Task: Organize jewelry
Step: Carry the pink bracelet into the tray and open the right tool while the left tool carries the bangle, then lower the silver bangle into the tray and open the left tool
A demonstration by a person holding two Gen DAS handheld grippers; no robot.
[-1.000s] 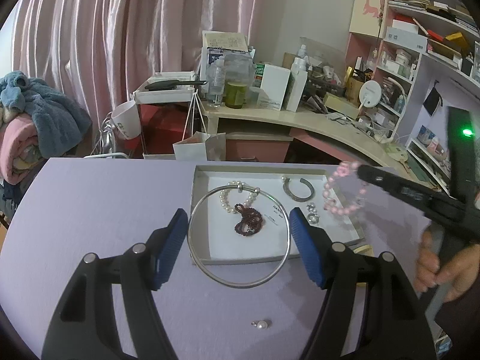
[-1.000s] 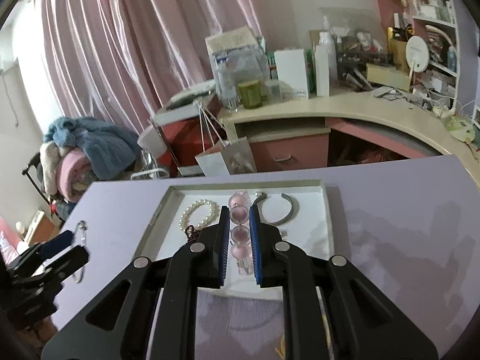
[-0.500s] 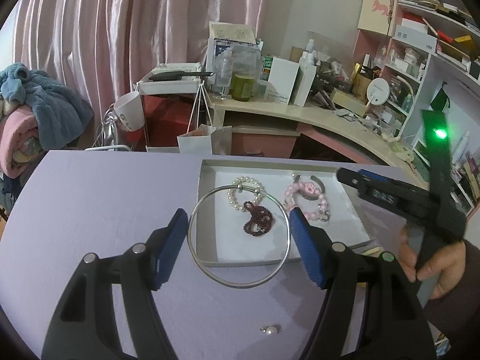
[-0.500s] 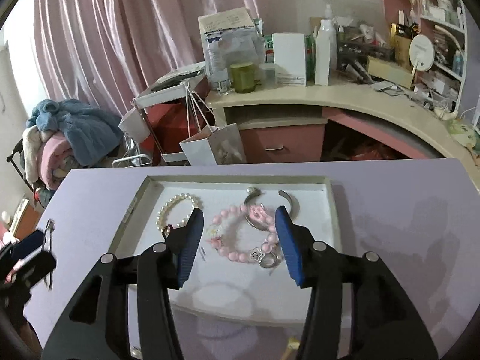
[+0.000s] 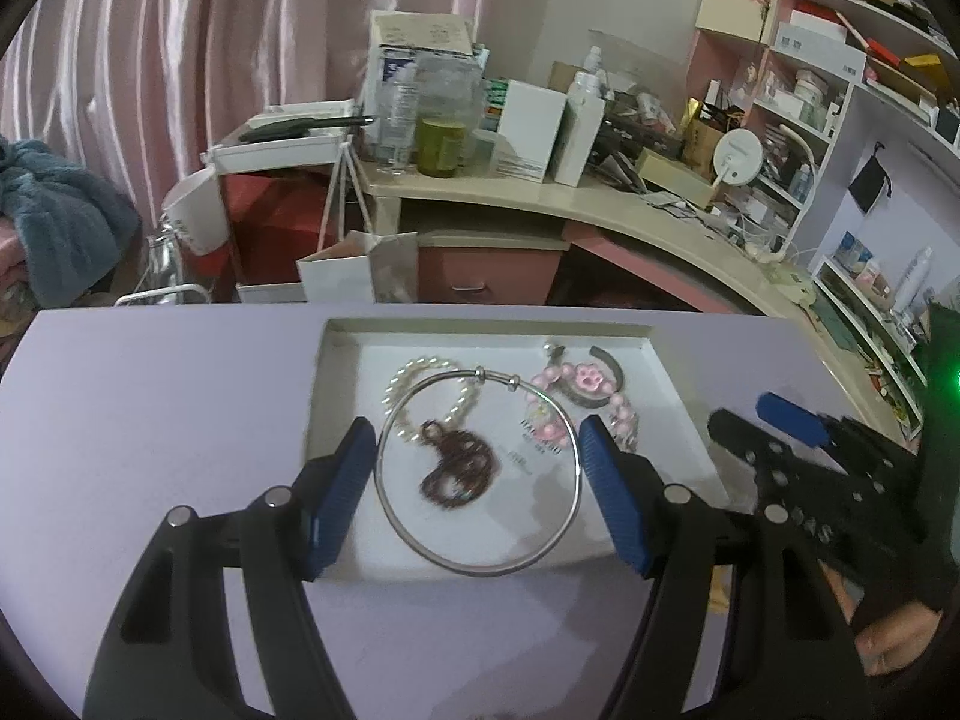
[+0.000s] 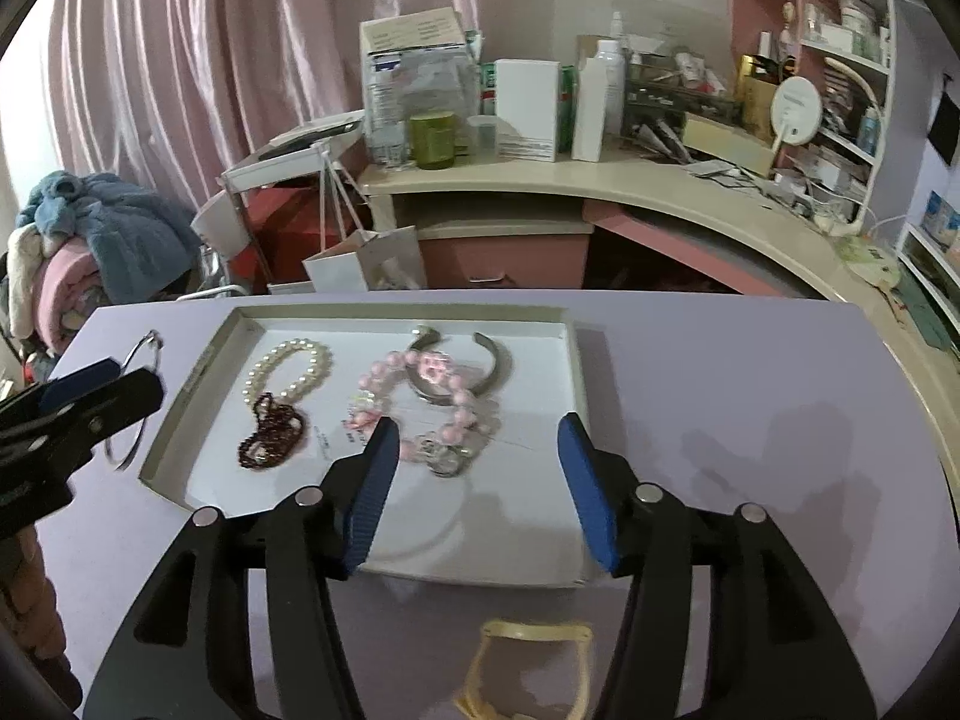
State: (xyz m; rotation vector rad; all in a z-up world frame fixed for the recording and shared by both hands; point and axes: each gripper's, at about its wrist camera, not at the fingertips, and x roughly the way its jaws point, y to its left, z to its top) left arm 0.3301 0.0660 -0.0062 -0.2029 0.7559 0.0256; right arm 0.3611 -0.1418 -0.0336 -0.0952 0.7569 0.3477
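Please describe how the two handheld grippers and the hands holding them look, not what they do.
Both the left gripper and the right gripper have black plastic arms with triangular cut-outs, round silver pivot pins, and ribbed blue finger pads. The right tool's body shows a green light. The hand below it appears to wear a dark cuff.
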